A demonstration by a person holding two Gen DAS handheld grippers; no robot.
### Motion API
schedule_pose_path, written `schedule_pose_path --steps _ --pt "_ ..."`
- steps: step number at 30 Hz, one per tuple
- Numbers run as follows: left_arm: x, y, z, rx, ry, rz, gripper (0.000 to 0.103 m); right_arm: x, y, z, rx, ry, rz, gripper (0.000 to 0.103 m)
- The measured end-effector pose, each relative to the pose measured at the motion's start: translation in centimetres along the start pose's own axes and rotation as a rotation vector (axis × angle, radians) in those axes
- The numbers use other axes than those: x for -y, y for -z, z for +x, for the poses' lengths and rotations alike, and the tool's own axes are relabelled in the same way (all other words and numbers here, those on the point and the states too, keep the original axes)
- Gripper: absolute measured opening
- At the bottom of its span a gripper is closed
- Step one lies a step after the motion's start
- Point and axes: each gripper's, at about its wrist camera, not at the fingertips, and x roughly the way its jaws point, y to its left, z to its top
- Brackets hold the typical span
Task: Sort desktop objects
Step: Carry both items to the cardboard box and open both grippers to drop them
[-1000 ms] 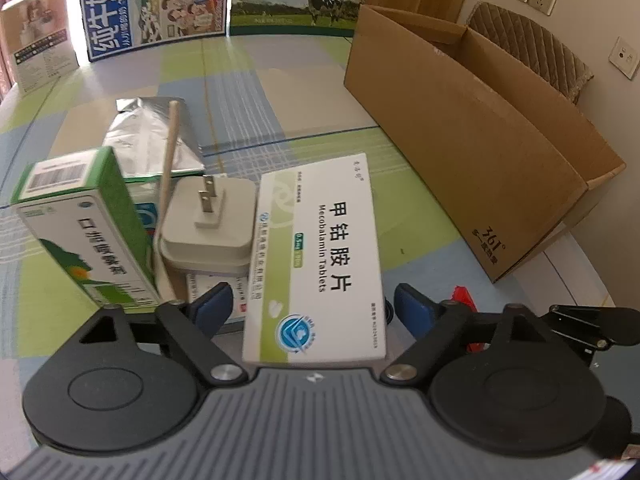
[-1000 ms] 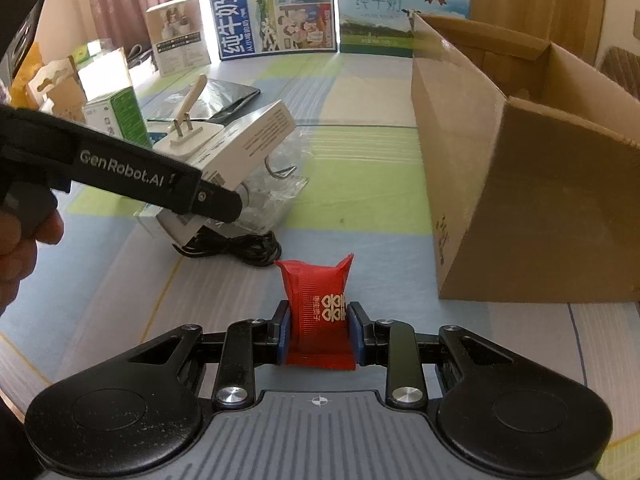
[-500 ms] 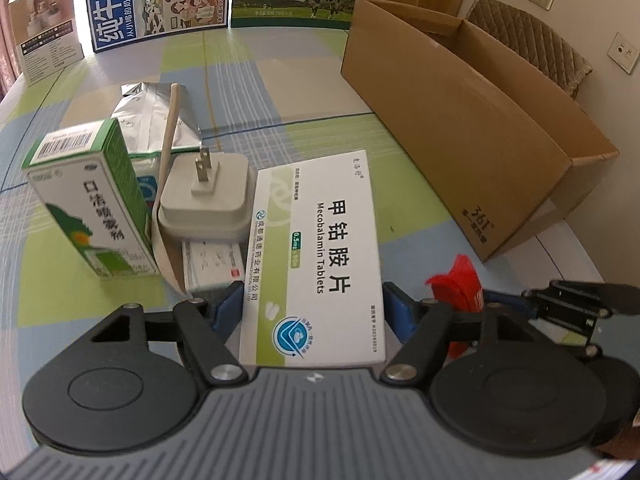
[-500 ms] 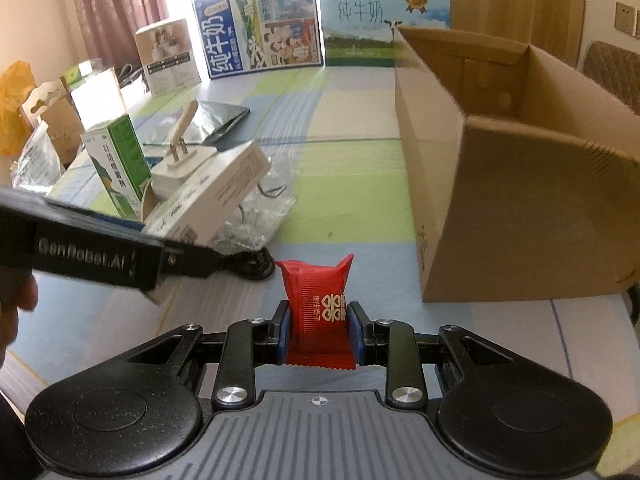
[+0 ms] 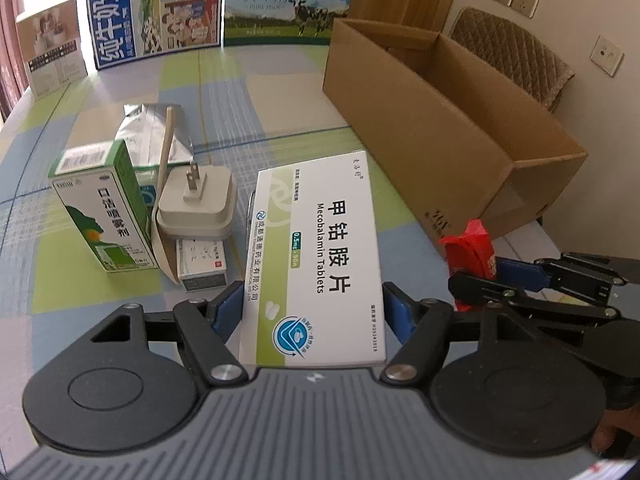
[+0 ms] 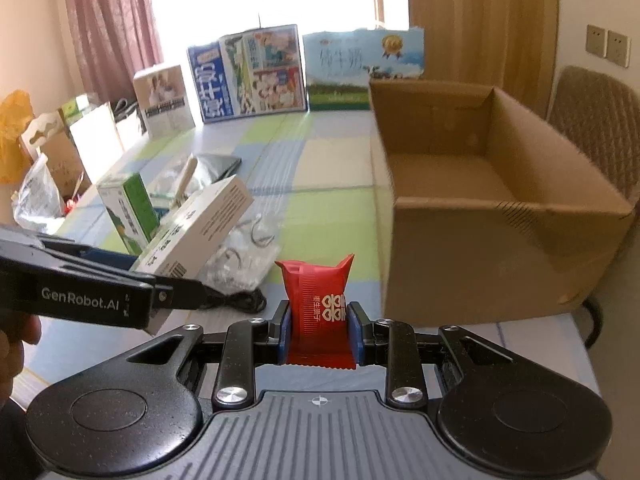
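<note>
My left gripper [image 5: 314, 312] is shut on a white and green Mecobalamin tablet box [image 5: 320, 256], held lifted off the table; the same tablet box [image 6: 200, 232] shows at the left of the right wrist view. A red candy packet [image 6: 320, 312] sits upright between the blue pads of my right gripper [image 6: 320, 328], which is shut on it, raised above the table. That red packet [image 5: 468, 248] appears at the right of the left wrist view. An open brown cardboard box [image 6: 480, 200] stands ahead and to the right, also visible as a cardboard box [image 5: 440, 128].
On the checked tablecloth [image 5: 280, 92] lie a green spray carton [image 5: 104, 212], a white plug adapter [image 5: 196, 204], a small medicine box [image 5: 202, 264], a wooden stick and a silver bag [image 5: 156, 132]. Milk cartons [image 5: 152, 12] line the far edge. A padded chair [image 6: 596, 128] stands beyond the box.
Both grippers have risen with their loads. The tablet box came clear of the pile, and the red packet moved up toward the cardboard box, whose inside now shows.
</note>
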Motion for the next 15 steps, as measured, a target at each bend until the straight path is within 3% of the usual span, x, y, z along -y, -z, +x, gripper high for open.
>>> schedule_pose_path --steps 7,15 --pt "1.7 -1.0 -2.4 0.042 0.007 0.012 0.068 1.2 -2.2 -3.9 0.093 0.012 0.022 0.026" --pt "5.7 -4.4 -3.9 0.105 0.052 0.060 0.068 6.7 -5.9 -6.5 0.183 0.121 0.052 0.026"
